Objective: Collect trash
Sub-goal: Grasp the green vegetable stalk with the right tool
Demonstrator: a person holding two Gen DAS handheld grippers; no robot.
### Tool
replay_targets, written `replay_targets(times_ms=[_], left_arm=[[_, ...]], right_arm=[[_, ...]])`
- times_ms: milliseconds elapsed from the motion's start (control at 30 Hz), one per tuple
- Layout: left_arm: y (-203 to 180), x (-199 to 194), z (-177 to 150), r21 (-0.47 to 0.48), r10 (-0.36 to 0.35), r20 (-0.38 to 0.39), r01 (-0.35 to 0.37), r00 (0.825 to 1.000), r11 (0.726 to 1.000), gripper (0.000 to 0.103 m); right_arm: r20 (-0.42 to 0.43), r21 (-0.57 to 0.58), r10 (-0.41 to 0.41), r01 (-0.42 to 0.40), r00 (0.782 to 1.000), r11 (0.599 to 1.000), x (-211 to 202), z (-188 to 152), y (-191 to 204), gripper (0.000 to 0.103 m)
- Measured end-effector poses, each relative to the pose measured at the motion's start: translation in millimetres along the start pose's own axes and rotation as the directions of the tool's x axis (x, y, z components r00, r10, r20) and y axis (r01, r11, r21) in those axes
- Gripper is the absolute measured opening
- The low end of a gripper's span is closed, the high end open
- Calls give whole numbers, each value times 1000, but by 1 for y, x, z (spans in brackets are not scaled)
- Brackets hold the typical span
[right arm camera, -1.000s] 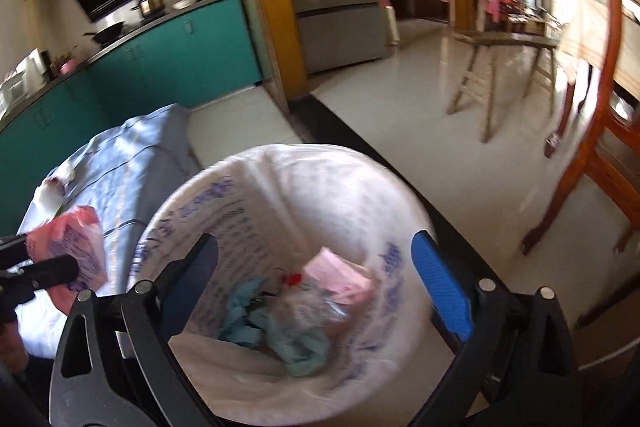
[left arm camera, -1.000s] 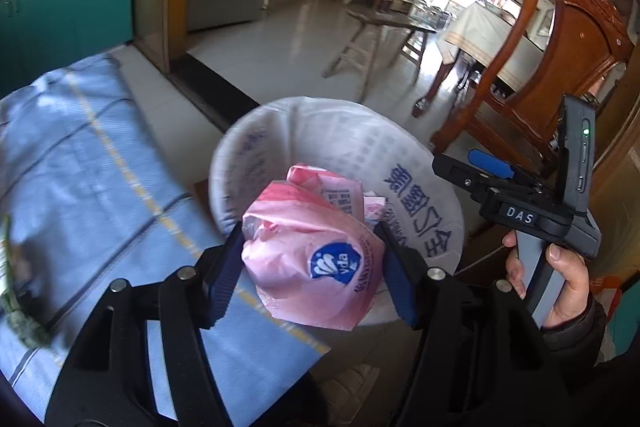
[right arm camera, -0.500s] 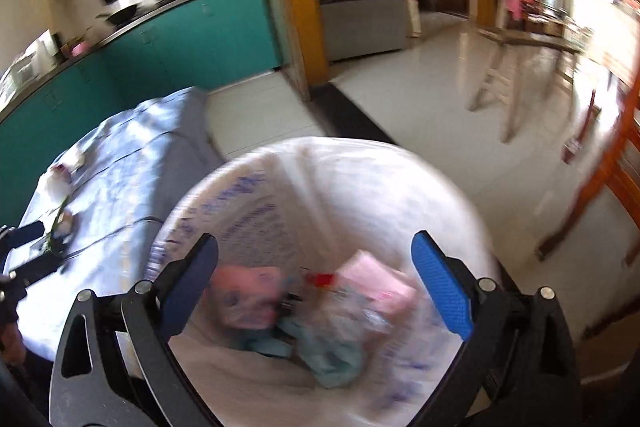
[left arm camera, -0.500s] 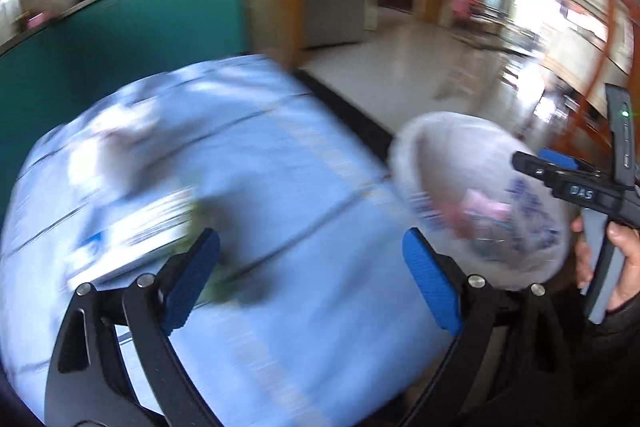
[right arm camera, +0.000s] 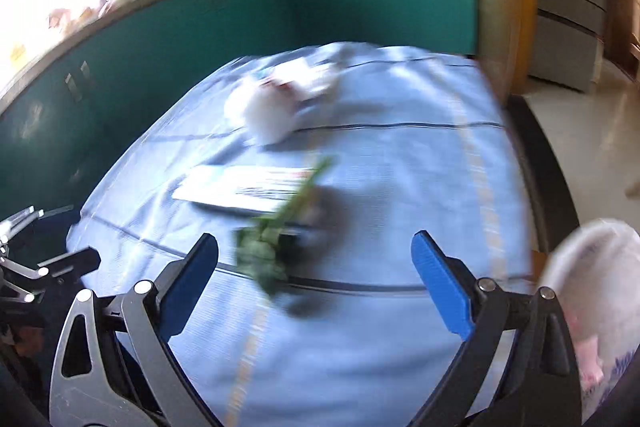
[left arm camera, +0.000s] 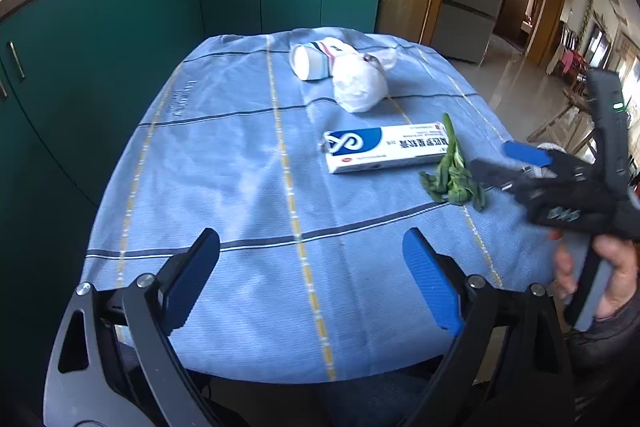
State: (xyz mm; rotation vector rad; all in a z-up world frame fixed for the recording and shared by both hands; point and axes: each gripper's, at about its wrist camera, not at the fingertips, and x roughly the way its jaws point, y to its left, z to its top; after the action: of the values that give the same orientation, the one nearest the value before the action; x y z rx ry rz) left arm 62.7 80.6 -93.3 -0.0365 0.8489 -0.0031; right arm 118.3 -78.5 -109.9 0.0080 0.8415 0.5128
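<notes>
Four bits of trash are left on the blue-clothed tabletop (left arm camera: 240, 155), placed here against the long toothpaste box (left arm camera: 386, 149). The box lies flat mid-cloth. A wilted green leaf (left arm camera: 452, 175) touches its right end. A crumpled white bag (left arm camera: 360, 87) sits just beyond it, and a tipped paper cup (left arm camera: 310, 61) touches the bag's far side.

Handling, by judgement:
- Box: light, stiff cardboard. Pinch it across the short width near the middle, since the long axis won't fit the jaws.
- Leaf: limp and feather-light, may slip. Take it at the bunched lower clump, not the thin stem.
- Bag: soft and compressible, so any bulge will do. Its contents are unknown.
- Cup: thin and crushable. Grip it gently across the body.

Left gripper (left arm camera: 312, 279) is spread wide with nothing in it, hovering over bare cloth nearer the camera than the box. Right gripper (right arm camera: 316, 277) is also wide and empty. In its own view the leaf sits between the fingers but untouched.

Hard to read:
- The right wrist view is heavily motion-blurred. Box print, cup and bag smear together.
- The lined bin (right arm camera: 600, 291) is cut off at the right edge, past the leaf end of the box. Something pink shows inside.
- From the left wrist view the right gripper's tips overlap the leaf, so contact can't be judged there.
- The tabletop's near edge is hidden behind the gripper bodies.
</notes>
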Motion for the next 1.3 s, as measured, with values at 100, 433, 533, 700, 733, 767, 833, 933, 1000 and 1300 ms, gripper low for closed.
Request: replay_targets(times_ms=[100,433,533,700,733,767,833,933,1000,1300], left_arm=[[9,-3,-2,6,-10,10,10,1000,1000,92],[41,-10,-17,-37,-43,29,44,999,998,93],[52,-12,-23,-72,-57,28,59,998,996,93],[65,-15,-28,-108,-68,29,71,997,992,93],[67,-15,-29,-110,-69,31,72,997,991,93],[68,-16,-30,-112,-72,33,75,997,991,94],[69,-16,-31,-114,-77,33,81,996,990,94],[69,-13,-32,-115,-87,32,90,996,989,94],[67,-9,-32,-114,-101,26,103,995,988,94],[53,2,-31,-86,-121,-7,120,993,989,94]], right_arm=[[-44,-1,3,-3,999,1000,21,5,12,95],[-114,-31,32,-36,993,999,64,24,39,95],[-134,-65,49,-58,990,996,68,25,59,95],[-152,-142,15,-37,988,989,74,20,87,95],[-154,-152,-5,-19,988,988,74,19,89,95],[-156,-153,-12,-12,988,988,73,17,89,95],[-156,-149,-24,0,987,989,69,14,87,95],[-157,-140,-40,18,987,990,63,8,79,86],[-150,-123,-50,32,987,992,57,5,69,72],[-133,-43,-78,73,988,996,30,-3,35,33]])
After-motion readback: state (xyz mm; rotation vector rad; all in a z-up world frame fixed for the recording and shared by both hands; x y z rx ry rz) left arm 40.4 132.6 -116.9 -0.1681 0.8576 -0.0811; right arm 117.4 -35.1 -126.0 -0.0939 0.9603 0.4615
